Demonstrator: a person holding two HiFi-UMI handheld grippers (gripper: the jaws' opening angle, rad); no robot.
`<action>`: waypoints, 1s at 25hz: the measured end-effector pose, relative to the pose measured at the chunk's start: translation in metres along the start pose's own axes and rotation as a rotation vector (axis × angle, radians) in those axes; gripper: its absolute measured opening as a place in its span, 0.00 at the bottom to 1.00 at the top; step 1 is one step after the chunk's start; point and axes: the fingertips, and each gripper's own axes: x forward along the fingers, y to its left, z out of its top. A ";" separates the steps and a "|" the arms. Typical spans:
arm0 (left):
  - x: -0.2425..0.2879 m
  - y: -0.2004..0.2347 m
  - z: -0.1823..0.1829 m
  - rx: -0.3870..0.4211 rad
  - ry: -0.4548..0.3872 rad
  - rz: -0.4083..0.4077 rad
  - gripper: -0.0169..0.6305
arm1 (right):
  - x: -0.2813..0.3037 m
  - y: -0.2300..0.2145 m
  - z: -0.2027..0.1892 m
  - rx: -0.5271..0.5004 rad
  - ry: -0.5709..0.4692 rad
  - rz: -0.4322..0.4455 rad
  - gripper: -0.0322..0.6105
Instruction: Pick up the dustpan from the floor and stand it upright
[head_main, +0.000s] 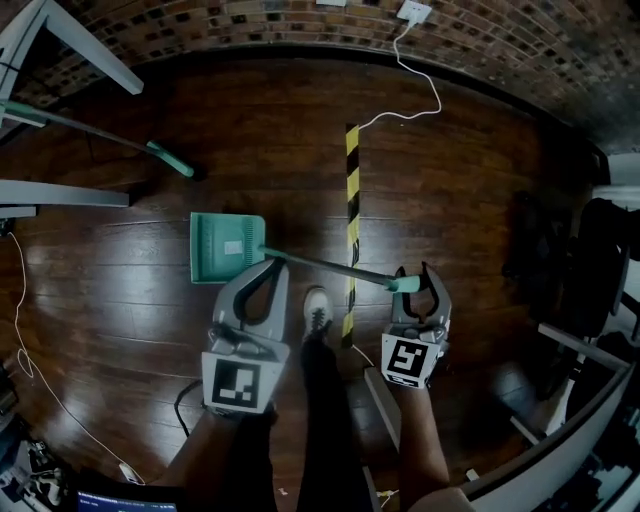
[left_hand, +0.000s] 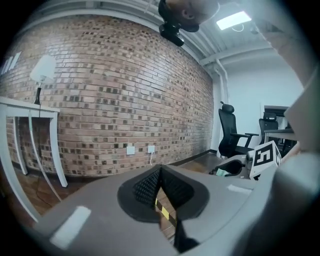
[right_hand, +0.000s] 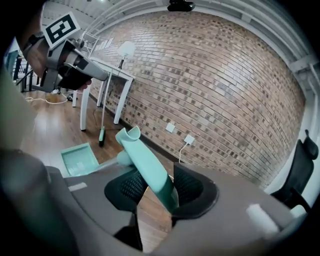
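Dark, glossy wood-plank floor (head_main: 120, 300) lies open ahead as far as the curved brick wall (head_main: 250, 20), edged by white table legs (head_main: 90, 45) at left and crossed by a yellow-and-black tape strip (head_main: 352, 200). The teal plastic dustpan (head_main: 225, 247) rests its square pan on the boards left of the tape, its thin handle (head_main: 330, 268) slanting up to the right gripper (head_main: 414, 272). That gripper's jaws stand partly open, the moulded grip lying loosely between them against one pad, while the left gripper (head_main: 268, 265) has its tips together on nothing.
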 end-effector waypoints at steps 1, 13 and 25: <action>-0.005 0.001 0.007 0.006 0.001 0.004 0.03 | -0.002 0.002 0.009 -0.007 -0.001 0.010 0.30; -0.047 0.005 0.086 -0.034 -0.069 0.041 0.03 | -0.020 0.046 0.069 -0.054 0.088 0.184 0.38; -0.083 0.008 0.138 -0.012 -0.122 0.063 0.03 | -0.049 0.055 0.113 -0.183 0.064 0.241 0.41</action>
